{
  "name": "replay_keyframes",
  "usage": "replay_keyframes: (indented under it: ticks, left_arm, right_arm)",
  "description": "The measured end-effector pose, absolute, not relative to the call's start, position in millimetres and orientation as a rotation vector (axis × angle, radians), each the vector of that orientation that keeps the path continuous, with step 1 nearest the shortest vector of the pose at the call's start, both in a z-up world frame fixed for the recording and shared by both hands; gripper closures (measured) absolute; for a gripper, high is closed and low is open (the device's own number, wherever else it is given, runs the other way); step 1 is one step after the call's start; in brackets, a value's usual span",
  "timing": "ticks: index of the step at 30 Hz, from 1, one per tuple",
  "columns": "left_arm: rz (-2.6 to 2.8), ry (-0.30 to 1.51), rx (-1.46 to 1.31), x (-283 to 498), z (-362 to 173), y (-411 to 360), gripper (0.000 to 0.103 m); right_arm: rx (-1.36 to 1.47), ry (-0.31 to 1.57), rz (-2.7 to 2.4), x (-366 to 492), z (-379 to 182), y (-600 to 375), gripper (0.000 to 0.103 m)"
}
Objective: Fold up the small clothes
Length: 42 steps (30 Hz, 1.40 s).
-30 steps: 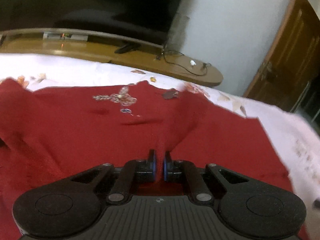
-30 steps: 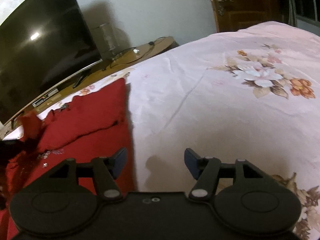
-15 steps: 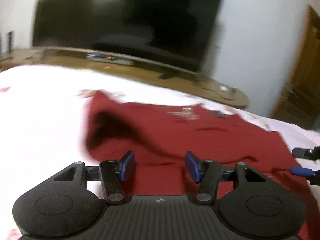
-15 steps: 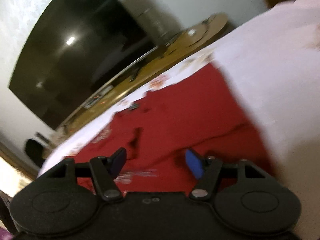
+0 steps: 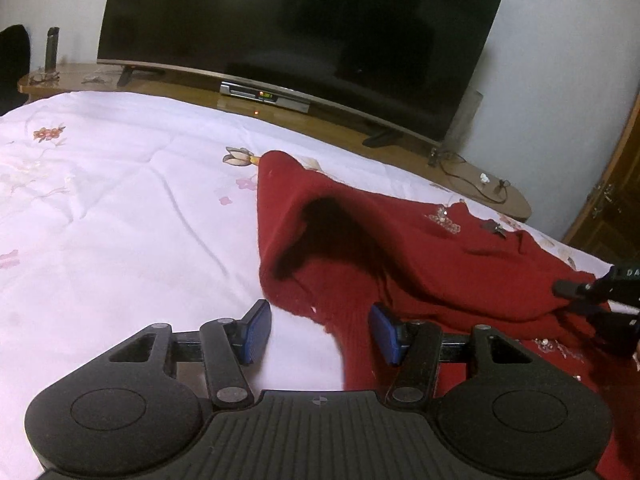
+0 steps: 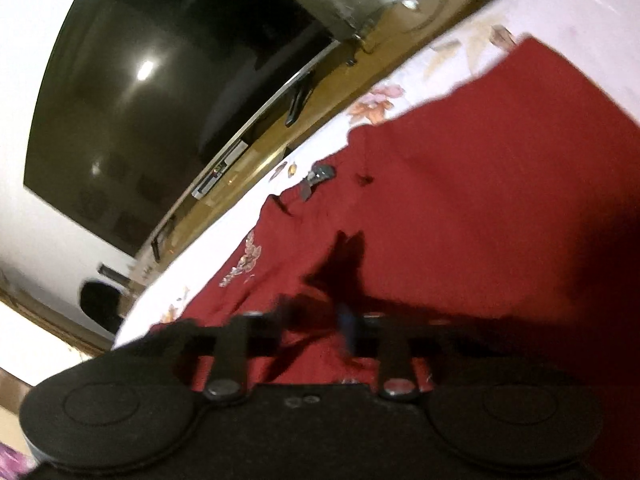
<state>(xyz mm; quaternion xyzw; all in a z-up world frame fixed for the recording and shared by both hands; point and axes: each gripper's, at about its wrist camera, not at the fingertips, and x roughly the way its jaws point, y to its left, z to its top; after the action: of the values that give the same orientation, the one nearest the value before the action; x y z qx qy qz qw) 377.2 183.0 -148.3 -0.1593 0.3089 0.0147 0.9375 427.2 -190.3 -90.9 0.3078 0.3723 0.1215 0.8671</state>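
Since a second ago the left gripper [image 5: 318, 336] has let go of the red garment [image 5: 440, 256] and swung left, so bare floral bedsheet [image 5: 120, 220] now fills the left half of its view; its jaws stand about half apart, a folded red edge lying between the blue pads without being pinched. The right gripper [image 6: 316, 324], earlier over bare sheet, now sits low over the cloth, its jaws closing with red fabric between them; blur hides whether they grip. The garment lies centre-right on the bed.

Big TV [image 5: 304, 36] — wood bench [image 5: 192, 90]
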Motion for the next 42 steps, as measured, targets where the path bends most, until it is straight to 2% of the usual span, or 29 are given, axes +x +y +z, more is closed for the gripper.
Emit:
replay_keyframes:
  ticks: [10, 11, 12, 14, 16, 17, 18, 19, 29, 32, 35, 39, 40, 41, 42]
  left_arm:
    - [0.015, 0.637, -0.257, 380.6, -146.7, 173.4, 0.048]
    - [0.016, 0.637, -0.254, 380.5, -146.0, 173.5, 0.053]
    - [0.022, 0.64, -0.249, 381.1, -146.2, 173.5, 0.062]
    - [0.027, 0.64, -0.259, 382.4, -145.9, 176.5, 0.071]
    - [0.025, 0.646, -0.261, 385.3, -146.3, 178.4, 0.085]
    - [0.015, 0.649, -0.266, 386.8, -146.6, 179.3, 0.088]
    - [0.008, 0.651, -0.267, 388.1, -147.1, 179.2, 0.097]
    - [-0.001, 0.651, -0.262, 389.1, -146.8, 178.0, 0.099]
    - [-0.001, 0.642, -0.248, 390.3, -149.2, 174.9, 0.099]
    - [-0.001, 0.655, -0.242, 392.9, -149.0, 174.7, 0.1]
    - [-0.001, 0.659, -0.23, 394.3, -147.5, 173.1, 0.1]
    - [-0.001, 0.657, -0.226, 394.9, -147.4, 171.7, 0.1]
    - [-0.001, 0.656, -0.225, 395.3, -147.6, 171.3, 0.1]
    - [0.0, 0.656, -0.224, 395.1, -148.1, 171.0, 0.1]
    - [0.0, 0.655, -0.223, 395.2, -148.4, 170.8, 0.1]
  right_arm:
    - [0.337, 0.589, 0.183, 410.2, -35.0, -211.4, 0.091]
    - [0.321, 0.584, 0.17, 410.6, -33.8, -216.1, 0.091]
    - [0.313, 0.585, 0.158, 412.9, -34.3, -219.9, 0.091]
    - [0.312, 0.59, 0.146, 412.6, -34.5, -231.0, 0.091]
    - [0.3, 0.595, 0.138, 413.2, -36.8, -236.1, 0.091]
    - [0.294, 0.598, 0.14, 415.3, -38.6, -237.5, 0.091]
    - [0.284, 0.6, 0.141, 415.4, -38.7, -238.8, 0.091]
    - [0.271, 0.6, 0.144, 415.9, -39.2, -237.6, 0.091]
    - [0.169, 0.483, 0.169, 403.3, -4.7, -235.1, 0.091]
    - [0.173, 0.545, 0.107, 408.3, -25.1, -253.2, 0.097]
    - [0.201, 0.681, 0.028, 419.3, -63.8, -275.1, 0.098]
    - [0.279, 0.71, 0.045, 413.6, -79.7, -287.2, 0.098]
    - [0.318, 0.7, 0.068, 412.0, -76.8, -289.4, 0.094]
    - [0.362, 0.686, 0.09, 408.8, -74.0, -290.8, 0.076]
    - [0.409, 0.67, 0.11, 406.0, -71.0, -292.1, 0.066]
